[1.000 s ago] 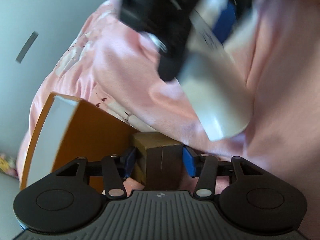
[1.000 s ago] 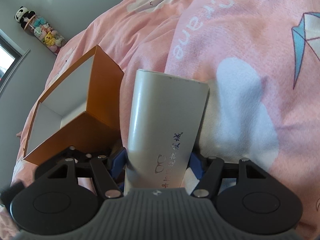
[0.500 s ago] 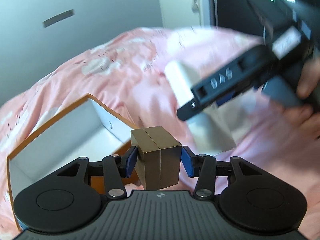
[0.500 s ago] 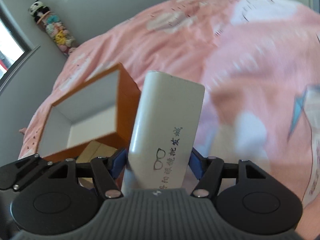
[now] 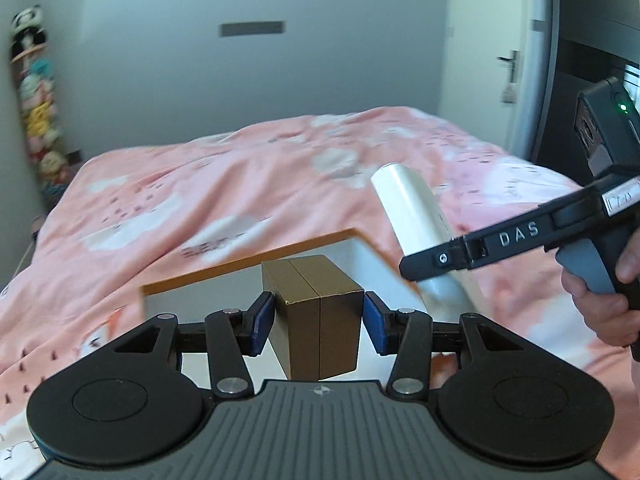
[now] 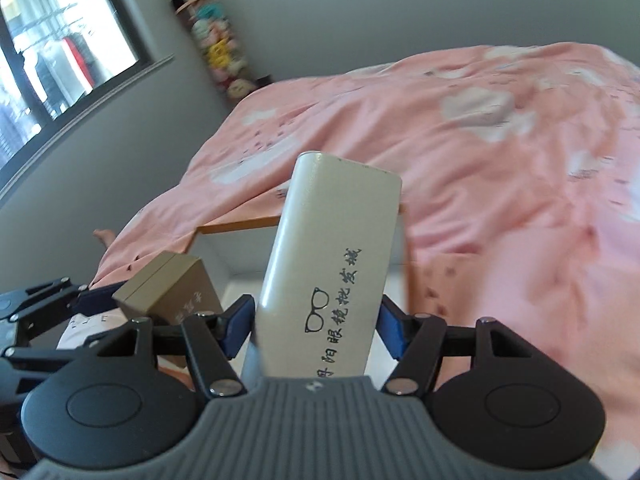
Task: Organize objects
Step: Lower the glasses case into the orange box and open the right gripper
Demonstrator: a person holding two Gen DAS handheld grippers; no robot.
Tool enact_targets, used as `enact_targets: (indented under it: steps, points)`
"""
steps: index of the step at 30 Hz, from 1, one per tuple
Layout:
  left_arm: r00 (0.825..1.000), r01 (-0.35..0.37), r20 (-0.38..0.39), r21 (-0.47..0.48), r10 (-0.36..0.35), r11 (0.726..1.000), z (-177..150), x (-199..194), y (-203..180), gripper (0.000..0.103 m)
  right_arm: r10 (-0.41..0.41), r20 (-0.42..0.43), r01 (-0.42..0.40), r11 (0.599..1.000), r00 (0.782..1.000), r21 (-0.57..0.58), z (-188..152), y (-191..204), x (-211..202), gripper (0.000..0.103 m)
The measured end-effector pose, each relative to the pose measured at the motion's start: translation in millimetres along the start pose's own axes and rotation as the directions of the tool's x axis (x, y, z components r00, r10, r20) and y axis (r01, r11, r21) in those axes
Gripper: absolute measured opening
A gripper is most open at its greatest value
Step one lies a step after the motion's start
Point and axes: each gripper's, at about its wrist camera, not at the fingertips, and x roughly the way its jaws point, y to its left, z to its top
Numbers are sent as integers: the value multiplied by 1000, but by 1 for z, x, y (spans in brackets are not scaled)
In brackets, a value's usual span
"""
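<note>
My left gripper (image 5: 316, 322) is shut on a small gold-brown box (image 5: 320, 300), its blue pads pressing both sides. My right gripper (image 6: 316, 324) is shut on a cream glasses case (image 6: 332, 240) printed with a spectacles drawing and dark characters. Both are held in the air over an open orange box (image 5: 248, 268) with a white inside that rests on the bed. In the left wrist view the glasses case (image 5: 408, 208) slants at the right, clamped by the right gripper's black finger (image 5: 500, 240). In the right wrist view the gold-brown box (image 6: 172, 284) is at lower left and the orange box rim (image 6: 240, 224) lies behind the case.
A pink duvet (image 5: 240, 184) with white clouds covers the bed. A column of plush toys (image 6: 216, 48) hangs on the grey wall by a window (image 6: 60, 40). A door with a handle (image 5: 512, 68) stands at right. A person's hand (image 5: 600, 304) grips the right tool.
Both grippers have risen with their loads and rolled upright. The orange box has dropped lower in both views, and the room's walls have come into sight.
</note>
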Motion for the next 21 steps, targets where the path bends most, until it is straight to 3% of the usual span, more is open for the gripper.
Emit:
enact_targets:
  steps: [6,11,21]
  points:
    - [999,-27,-37,-133,22,991,-5,-1,56,55,49,-164,-53,998,985,-21,13,25,90,67]
    - [999,-35,-26,-196,31,980,-7,-4,86,55,88,-343,-77,996,935,47,2,33,167,67]
    - [999,-27,-31,-263,20,964,-10,8,121,55,152,-517,-131,988,842,76,-15,75,240,67]
